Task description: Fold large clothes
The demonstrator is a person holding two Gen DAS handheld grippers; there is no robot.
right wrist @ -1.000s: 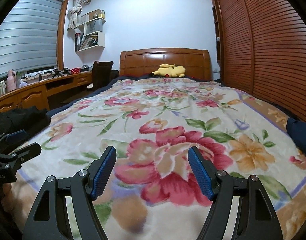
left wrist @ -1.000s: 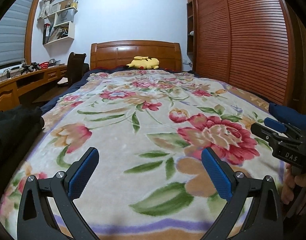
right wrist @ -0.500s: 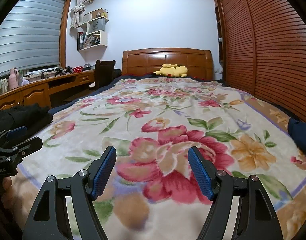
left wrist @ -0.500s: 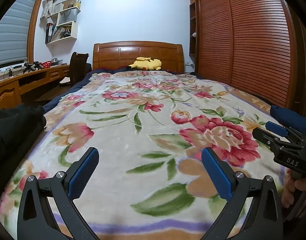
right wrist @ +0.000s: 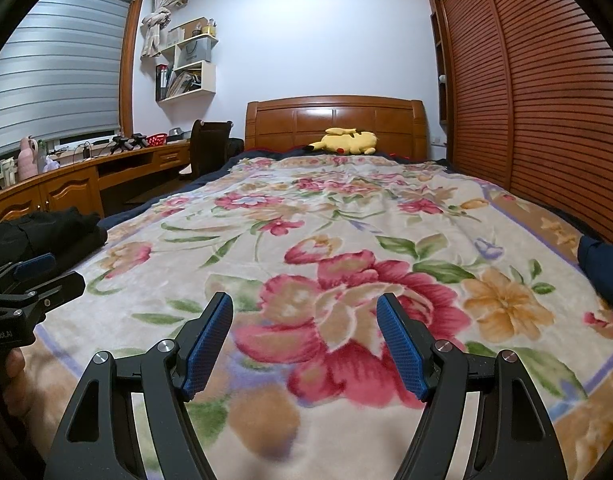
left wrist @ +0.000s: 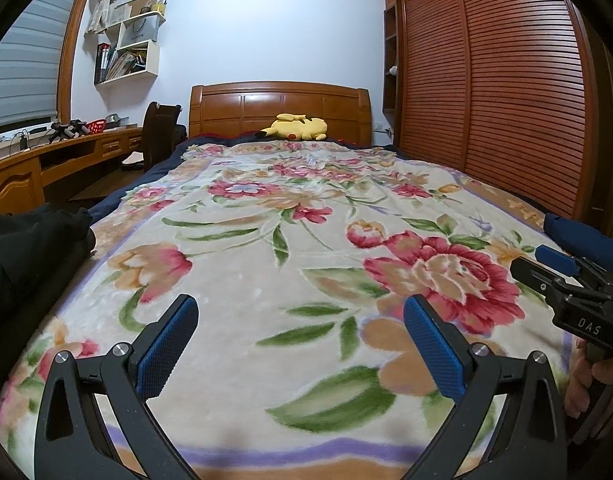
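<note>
While both of my tools hang over the foot of the bed (left wrist: pixel 486 200), I note the left gripper (left wrist: pixel 300 344) with jaws spread wide and nothing between its blue pads, and the right gripper (right wrist: pixel 304 344) likewise parted and empty above the floral blanket (right wrist: pixel 346 240). Neither touches the blanket, as far as the views show.

Clothes, two counted: one black garment (left wrist: pixel 30 248) bunched at the bed's left edge, just beyond the left gripper, and one dark blue garment (right wrist: pixel 602 264) at the right edge, largely cut off by the frame; I cannot tell its full extent or kind.

The centre of the blanket lies flat with nothing standing between the grippers and either garment.

Surroundings: one yellow plush toy (right wrist: pixel 346 142) lying against the wooden headboard (right wrist: pixel 334 118); one dark chair (right wrist: pixel 210 140) pushed to the long wooden worktop (right wrist: pixel 66 172) along the left wall, carrying small clutter including a red basket (right wrist: pixel 156 140); white wall shelves (right wrist: pixel 190 68) above it; a slatted wardrobe (right wrist: pixel 546 100) along the right wall, close beside the bed.
</note>
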